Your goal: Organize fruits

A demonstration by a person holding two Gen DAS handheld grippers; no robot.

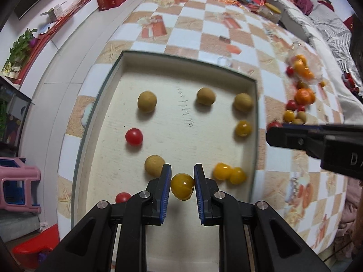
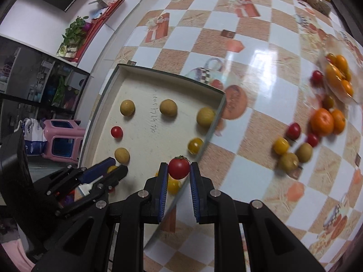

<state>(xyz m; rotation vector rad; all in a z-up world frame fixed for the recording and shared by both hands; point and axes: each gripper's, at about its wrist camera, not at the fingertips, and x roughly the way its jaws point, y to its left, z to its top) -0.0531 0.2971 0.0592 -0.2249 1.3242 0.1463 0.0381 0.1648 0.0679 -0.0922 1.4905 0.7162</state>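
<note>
My left hand-held gripper (image 1: pixel 182 187) is pinching a yellow tomato (image 1: pixel 182 186) above the shallow tray (image 1: pixel 186 60); my right hand-held gripper (image 2: pixel 179 170) is clamping a red tomato (image 2: pixel 179 167) over the tray's edge.

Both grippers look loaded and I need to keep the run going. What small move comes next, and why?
Probably lower the left gripper a little and open its fingers. It holds a yellow tomato over the near end of the tray, beside two other yellow tomatoes. The right gripper grips a red tomato near the tray's right edge, so it can follow.
</note>
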